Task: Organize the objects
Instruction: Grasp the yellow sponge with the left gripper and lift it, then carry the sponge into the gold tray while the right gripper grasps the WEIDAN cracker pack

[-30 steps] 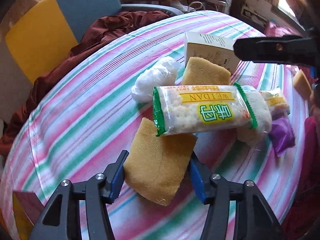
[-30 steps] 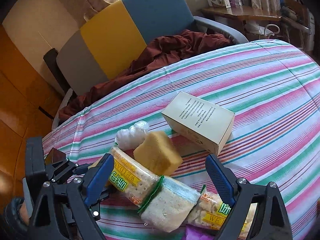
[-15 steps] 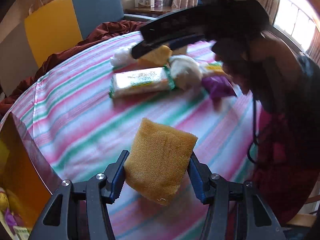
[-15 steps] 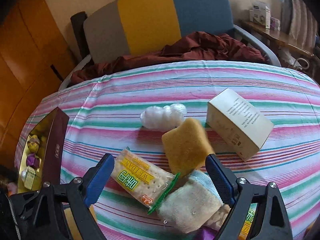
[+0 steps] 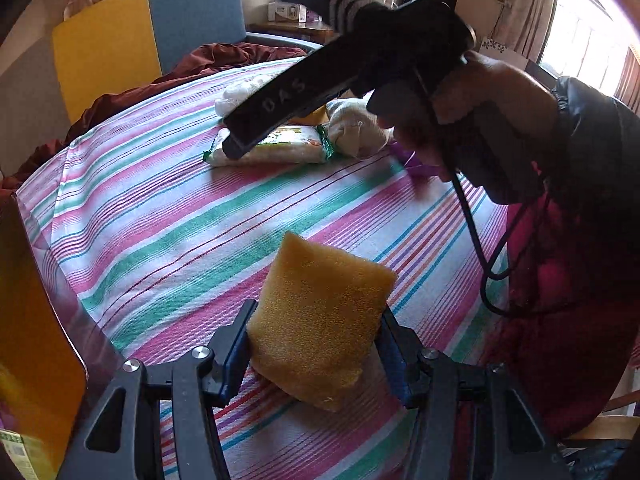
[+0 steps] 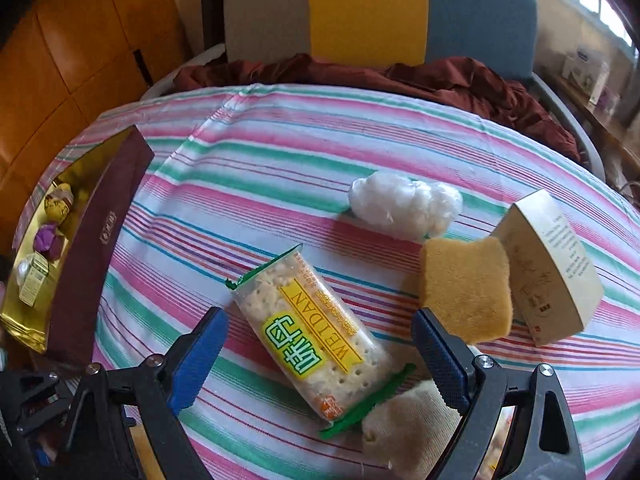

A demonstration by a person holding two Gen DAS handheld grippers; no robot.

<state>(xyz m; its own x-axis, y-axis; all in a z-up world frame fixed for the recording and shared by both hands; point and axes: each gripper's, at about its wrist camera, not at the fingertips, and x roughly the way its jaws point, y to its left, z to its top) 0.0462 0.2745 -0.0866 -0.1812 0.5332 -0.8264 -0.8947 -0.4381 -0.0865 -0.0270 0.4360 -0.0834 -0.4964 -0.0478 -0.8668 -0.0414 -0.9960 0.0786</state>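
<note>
My left gripper [image 5: 314, 354] is shut on a yellow sponge [image 5: 320, 320], held a little above the striped tablecloth [image 5: 168, 224]. My right gripper [image 6: 320, 360] stands open above a WEIDAN cracker packet [image 6: 312, 336], which lies between its blue pads without touching them. In the left wrist view the right gripper's dark body [image 5: 360, 56] and the hand holding it hover over that cracker packet [image 5: 276, 148]. A second yellow sponge [image 6: 466, 288] leans against a cream carton [image 6: 548, 268]. A white plastic bundle [image 6: 404, 204] lies behind them.
A dark red box with gold lining [image 6: 84, 240] sits at the table's left edge and holds small wrapped items. A beige cloth roll [image 6: 408, 428] lies under the right gripper's right finger. A chair with a maroon cloth [image 6: 400, 76] stands behind the table.
My left gripper carried the sponge away from the pile toward the near side of the table. My right gripper rolled and came down over the cracker packet.
</note>
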